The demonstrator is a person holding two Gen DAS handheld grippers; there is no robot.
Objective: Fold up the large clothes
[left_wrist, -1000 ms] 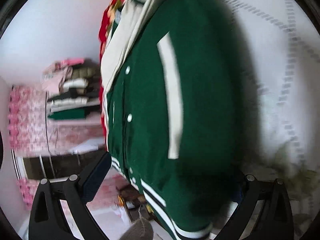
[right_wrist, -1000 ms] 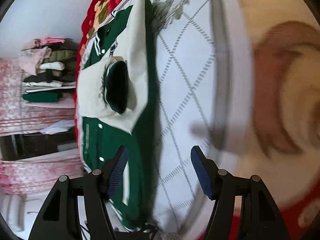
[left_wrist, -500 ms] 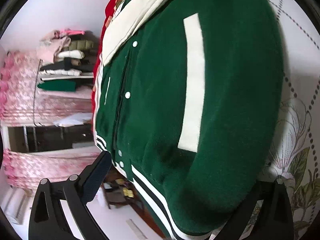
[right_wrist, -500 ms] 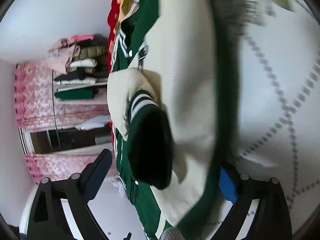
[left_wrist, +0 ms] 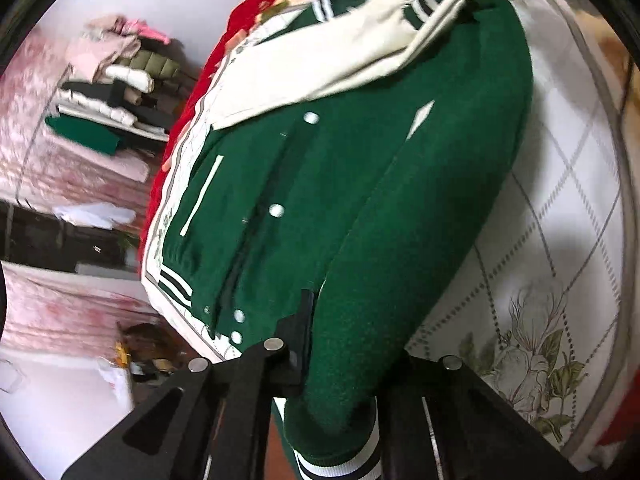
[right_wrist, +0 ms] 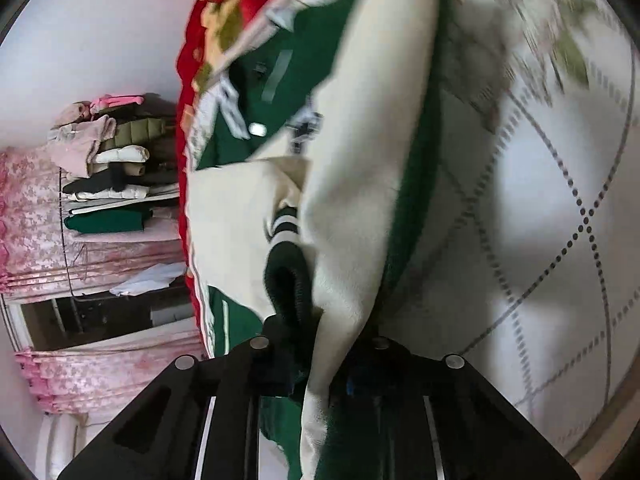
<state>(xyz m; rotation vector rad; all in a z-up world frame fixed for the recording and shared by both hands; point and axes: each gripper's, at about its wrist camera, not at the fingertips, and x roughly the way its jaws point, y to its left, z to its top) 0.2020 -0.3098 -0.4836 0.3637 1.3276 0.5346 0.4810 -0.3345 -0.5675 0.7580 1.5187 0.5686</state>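
Green jacket (left_wrist: 360, 184) with cream sleeves, striped cuffs; white diamond-quilted, flower-printed bedspread (left_wrist: 560, 208); red blanket (right_wrist: 192, 60).

No readable text, label, brand, number or sign is showing in either wrist view.

Left wrist view: the green jacket (left_wrist: 360, 208), running up and away from the fingers, is showing only plain white stripes, snaps and pocket trim; no lettering.

Right wrist view: a dark mark on the cream sleeve (right_wrist: 348, 184), beyond the fingers, is appearing too blurred to read as letters or an emblem.

The stacked clothes (right_wrist: 108, 168), off to the left of the fingers, are showing no tags or print that can be made out.
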